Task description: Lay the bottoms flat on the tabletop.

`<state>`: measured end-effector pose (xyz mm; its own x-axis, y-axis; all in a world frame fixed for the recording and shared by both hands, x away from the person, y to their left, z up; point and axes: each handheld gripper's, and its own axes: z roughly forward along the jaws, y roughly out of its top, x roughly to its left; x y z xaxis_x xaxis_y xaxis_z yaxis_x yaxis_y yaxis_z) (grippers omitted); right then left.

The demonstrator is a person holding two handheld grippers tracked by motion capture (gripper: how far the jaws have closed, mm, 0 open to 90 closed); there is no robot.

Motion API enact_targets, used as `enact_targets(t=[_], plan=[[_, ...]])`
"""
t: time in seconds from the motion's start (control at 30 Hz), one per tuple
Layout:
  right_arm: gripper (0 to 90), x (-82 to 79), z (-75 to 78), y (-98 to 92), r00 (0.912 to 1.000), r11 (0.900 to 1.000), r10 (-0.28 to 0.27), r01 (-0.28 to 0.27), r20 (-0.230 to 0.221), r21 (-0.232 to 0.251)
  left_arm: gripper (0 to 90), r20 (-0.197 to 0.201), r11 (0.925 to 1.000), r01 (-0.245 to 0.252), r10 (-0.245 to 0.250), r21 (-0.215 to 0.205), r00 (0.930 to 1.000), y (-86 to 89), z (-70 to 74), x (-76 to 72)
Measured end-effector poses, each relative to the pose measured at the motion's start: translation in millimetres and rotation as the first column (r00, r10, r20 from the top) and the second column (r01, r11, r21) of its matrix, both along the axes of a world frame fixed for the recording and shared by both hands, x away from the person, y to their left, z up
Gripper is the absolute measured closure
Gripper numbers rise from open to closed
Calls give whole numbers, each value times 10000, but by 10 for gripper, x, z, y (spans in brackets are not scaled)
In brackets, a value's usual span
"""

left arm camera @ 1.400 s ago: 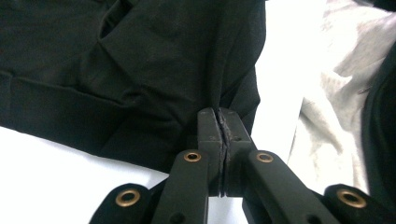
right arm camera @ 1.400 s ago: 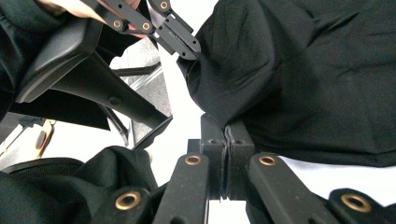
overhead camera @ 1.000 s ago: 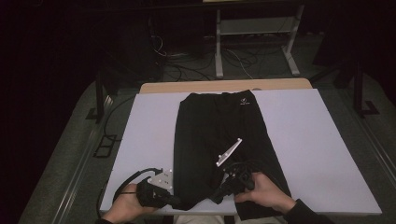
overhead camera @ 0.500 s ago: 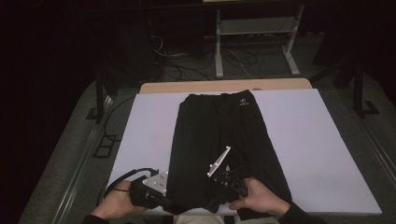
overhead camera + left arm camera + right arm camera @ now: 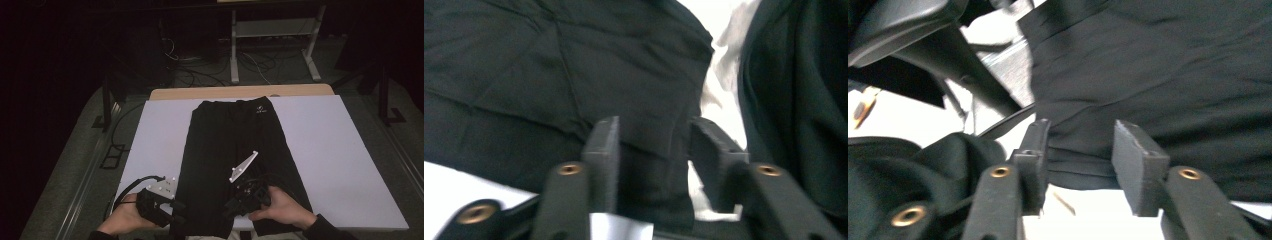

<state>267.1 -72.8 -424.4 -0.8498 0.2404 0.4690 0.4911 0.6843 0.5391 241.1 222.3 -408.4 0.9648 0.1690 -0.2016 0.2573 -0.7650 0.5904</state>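
Dark floor strewn with cables [image 5: 260, 60] and a metal frame [image 5: 272, 35] lies beyond the white table [image 5: 350, 150], on which a pair of black trousers [image 5: 235, 150] is spread lengthwise, waistband at the far edge and hems at the near edge. Both hands work at the trousers' near end. At the hem's left corner, the left tongs [image 5: 176, 214] stand wide, black cloth [image 5: 574, 75] lying between the jaws without being pinched — the left hand [image 5: 122, 220] grips them from below. Right of that corner, over the hem, the right tongs [image 5: 231, 206] are also parted, a folded edge [image 5: 1080, 167] between them, with the right hand [image 5: 280, 207] behind.
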Motion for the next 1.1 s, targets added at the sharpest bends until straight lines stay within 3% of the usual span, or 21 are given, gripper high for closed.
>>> enact_targets(t=[0.07,0.1,0.13,0.2,0.27,0.37,0.53,0.57,0.63,0.67,0.7,0.73,0.8,0.87,0.9,0.97,1.0,1.07,1.1], plan=[[516,11,20,-35,9997,9998,-199,198,144,77,409,-14,9999,-70,70,-153,10000,-4,3,4],[459,31,62,-105,9974,9984,-538,529,483,192,375,-5,9971,-375,375,-660,9993,-16,12,21],[459,31,62,-105,9974,9984,-538,529,483,192,346,-5,9971,-375,375,-660,9993,-16,12,21],[364,64,117,-213,9901,9938,-1079,1050,894,363,305,35,9913,-691,700,-1118,9975,-38,15,50],[323,79,132,-253,9863,9912,-1287,1249,1031,433,260,74,9888,-814,830,-1249,9965,-53,12,54],[190,125,190,-436,9670,9752,-2167,2079,1342,766,210,194,9825,-1081,1123,-1518,9935,-123,7,84],[130,148,233,-621,9452,9570,-2837,2685,1617,1094,152,380,9795,-1126,1205,-1669,9920,-210,18,106],[86,156,245,-707,9348,9474,-3124,2935,1692,1278,136,400,9785,-1164,1249,-1701,9914,-231,25,114],[26,159,253,-777,9223,9387,-3393,3192,1852,1301,118,376,9748,-1245,1336,-1850,9903,-268,41,137],[26,159,253,-777,9223,9387,-3393,3192,1852,1301,118,362,9726,-1314,1408,-1918,9894,-287,50,149],[0,159,257,-843,9105,9292,-3655,3448,1932,1327,79,413,9715,-1349,1455,-1948,9885,-304,60,165],[0,159,257,-843,9105,9292,-3655,3448,1932,1327,79,419,9698,-1411,1523,-1988,9875,-323,69,180],[0,159,260,-908,9014,9210,-3851,3617,1978,1449,36,400,9661,-1584,1699,-2040,9846,-360,83,211],[0,152,274,-1005,8860,9098,-4116,3858,2135,1532,0,437,9630,-1746,1872,-2053,9813,-398,94,241],[0,152,274,-1005,8860,9098,-4116,3858,2135,1532,0,487,9616,-1818,1956,-2055,9795,-412,104,253],[0,152,284,-1076,8760,9008,-4302,4007,2181,1675,0,490,9549,-1943,2102,-2246,9764,-439,121,272],[0,153,294,-1148,8649,8919,-4480,4151,2263,1794,0,547,9521,-2004,2184,-2310,9743,-451,128,281],[0,155,295,-1183,8615,8892,-4532,4189,2291,1838,0,664,9445,-2204,2430,-2438,9678,-471,130,302],[0,159,293,-1252,8568,8843,-4617,4240,2298,1958,0,752,9320,-2495,2776,-2630,9577,-489,126,324]])
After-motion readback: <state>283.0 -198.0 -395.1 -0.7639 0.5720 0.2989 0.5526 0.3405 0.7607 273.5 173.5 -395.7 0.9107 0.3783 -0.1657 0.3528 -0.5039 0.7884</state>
